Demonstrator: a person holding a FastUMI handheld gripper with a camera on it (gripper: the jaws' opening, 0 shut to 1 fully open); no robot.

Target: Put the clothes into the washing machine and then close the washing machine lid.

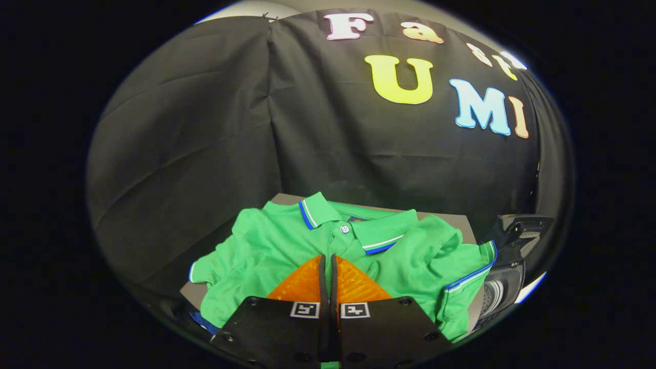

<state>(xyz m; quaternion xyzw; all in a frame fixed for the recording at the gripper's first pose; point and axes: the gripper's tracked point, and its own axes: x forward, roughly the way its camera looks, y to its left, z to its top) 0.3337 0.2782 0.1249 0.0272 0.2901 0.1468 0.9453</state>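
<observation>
In the gripper view, the hand-held gripper (328, 262) points forward and slightly downward over a green polo shirt (271, 246). Its two orange fingers (302, 284) are pressed together side by side, with only a thin dark seam between them and nothing caught there. Their tips end just short of the shirt's button placket, below the collar. The black finger mounts, each carrying a small square marker, sit level with one another, so the tool is held without any roll to either side.

The shirt lies spread out, front up, on a grey surface (458, 223) whose bare corners show beyond the collar and beside the sleeves. The collar, edged with blue and white stripes, is at the far side from the fingers, and a white button (345, 229) is fastened just beneath it. One sleeve spreads off to the left of the fingers and the other to the right, its cuff trimmed in blue and white. The cloth is rumpled, with folds around the right shoulder.

To the right of the shirt, past the surface's edge, stands the washing machine (507, 266), a dark machine of which just one edge can be seen; whether its lid is up I cannot tell.
</observation>
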